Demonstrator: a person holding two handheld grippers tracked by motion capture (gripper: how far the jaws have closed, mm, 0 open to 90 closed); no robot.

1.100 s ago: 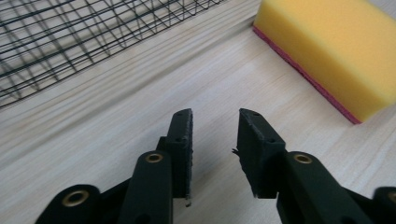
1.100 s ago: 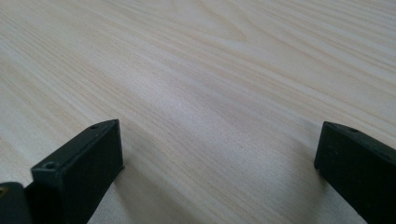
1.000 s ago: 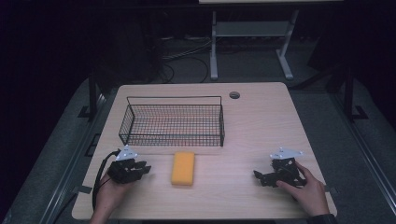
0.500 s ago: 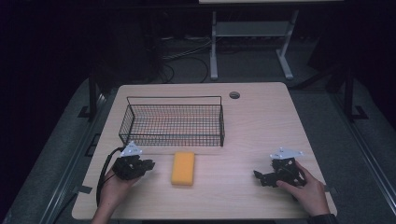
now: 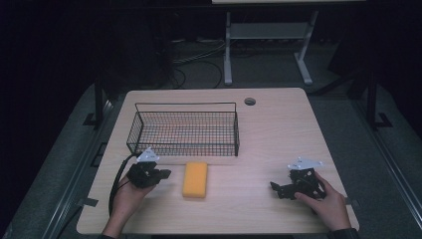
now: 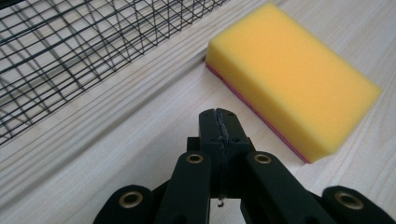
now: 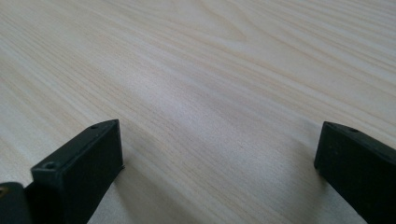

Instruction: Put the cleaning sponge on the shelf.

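**A:** What is the surface like?

**B:** A pale wood-grain table [image 5: 278, 134] with rounded corners fills the middle of the high view. A round grommet hole [image 5: 250, 101] sits near its far edge, upper centre of the frame. The grain runs in long streaks, clear in both gripper views.

**A:** And the room around it?

**B:** Dark. Grey floor [image 5: 368, 144] shows at both sides of the table. At the top of the frame stands a light metal stand [image 5: 263, 35] with two legs, and loose cables [image 5: 199, 55] lie on the floor to its left.

**A:** Where is the sponge?

**B:** The yellow sponge [image 5: 195, 179] lies flat on the table, lower centre of the high view, just below the black wire basket [image 5: 184, 129] and apart from it. In the left gripper view it sits at upper right, with a pink layer along its bottom edge; the basket's mesh is at upper left.

**A:** The tongs?

**B:** The left gripper [image 5: 160, 175], lower left of the high view, points at the sponge from just beside it, not touching. Its jaws have just been closing and now meet, pressed together with nothing between them. The right gripper [image 5: 276, 189], lower right, rests low over bare table, well apart from the sponge, its jaws spread wide over plain wood.

**A:** Hands?

**B:** One hand behind each gripper, coming in from the bottom edge.
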